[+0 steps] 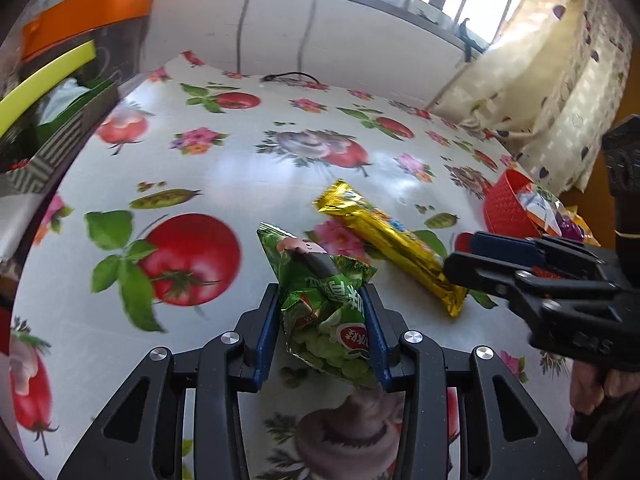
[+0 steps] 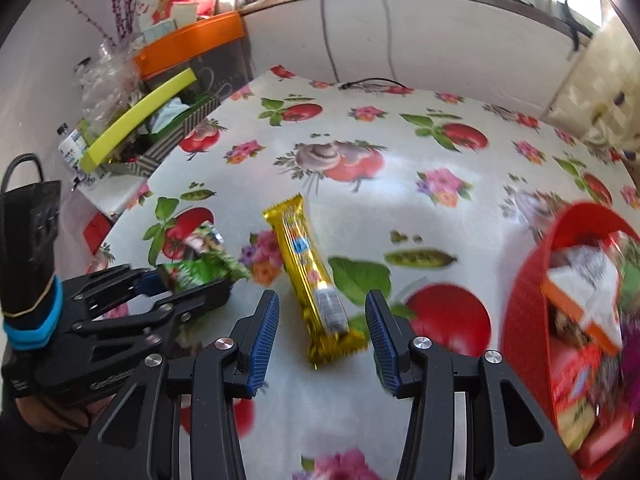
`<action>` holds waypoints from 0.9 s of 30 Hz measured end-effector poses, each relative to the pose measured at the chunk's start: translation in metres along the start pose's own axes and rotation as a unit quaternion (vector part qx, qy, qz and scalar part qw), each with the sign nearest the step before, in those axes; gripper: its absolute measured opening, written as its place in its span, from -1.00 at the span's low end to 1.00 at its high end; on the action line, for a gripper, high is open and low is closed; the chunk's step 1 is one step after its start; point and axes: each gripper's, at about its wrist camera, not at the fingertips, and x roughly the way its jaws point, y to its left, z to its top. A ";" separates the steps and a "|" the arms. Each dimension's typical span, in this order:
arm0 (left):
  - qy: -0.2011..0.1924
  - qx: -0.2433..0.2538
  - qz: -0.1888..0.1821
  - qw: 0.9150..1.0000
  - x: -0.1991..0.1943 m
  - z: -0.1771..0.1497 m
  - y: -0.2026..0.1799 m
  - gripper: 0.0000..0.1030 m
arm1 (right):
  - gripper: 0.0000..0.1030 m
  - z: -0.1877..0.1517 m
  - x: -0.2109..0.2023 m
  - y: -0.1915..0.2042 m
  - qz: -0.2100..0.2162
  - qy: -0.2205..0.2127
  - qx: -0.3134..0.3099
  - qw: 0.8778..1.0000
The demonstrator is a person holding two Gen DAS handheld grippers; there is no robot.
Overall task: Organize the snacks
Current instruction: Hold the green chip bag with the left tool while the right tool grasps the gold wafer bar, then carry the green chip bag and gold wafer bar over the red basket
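Green foil crinkles between the blue pads of the left tongs [image 1: 324,336], which are clamped on a green snack bag [image 1: 320,292]. The bag is held off the surface [image 1: 224,184], its sealed top pointing away from the hand. Its lower corner is hidden behind the right-hand pad, and the printing is crumpled; only a red oval logo shows, its letters upside down and too creased to read.

From the right wrist, the right tongs [image 2: 322,332] stand apart with nothing pressed between the pads, over the near end of a gold snack bar [image 2: 316,280]. That bar lies flat on the tomato-and-flower oilcloth, its long axis running away from the tongs and leaning a little left at the far end. A blue patch and a silver panel sit on the wrapper, but the writing is too small to make out.

A red basket [image 2: 524,300] at the right edge already holds packets, all smeared by blur and partly cut off by the frame. An orange-lidded box [image 2: 192,40] and a yellow-green lid [image 2: 140,116] crowd the far left corner.
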 end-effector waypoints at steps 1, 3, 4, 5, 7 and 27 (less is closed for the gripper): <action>-0.001 -0.004 0.000 1.000 -0.002 0.000 0.002 -0.21 | -0.16 0.004 0.006 0.001 0.000 0.004 -0.009 1.000; -0.003 -0.005 0.001 1.000 -0.004 -0.001 0.005 -0.21 | -0.16 0.009 0.017 0.004 -0.001 0.014 -0.026 1.000; -0.004 -0.005 0.003 1.000 -0.006 -0.001 0.006 -0.21 | -0.16 0.010 0.025 0.004 0.003 0.023 -0.031 0.999; -0.004 -0.006 0.004 1.000 -0.007 -0.001 0.007 -0.21 | -0.16 0.011 0.031 0.004 0.004 0.031 -0.032 0.999; -0.006 -0.008 0.005 1.000 -0.008 -0.001 0.008 -0.21 | -0.22 0.012 0.043 0.003 0.003 0.042 -0.036 0.998; -0.015 0.012 0.031 0.999 -0.029 -0.002 -0.021 -0.21 | -0.62 -0.010 0.001 0.019 0.023 0.004 -0.045 0.999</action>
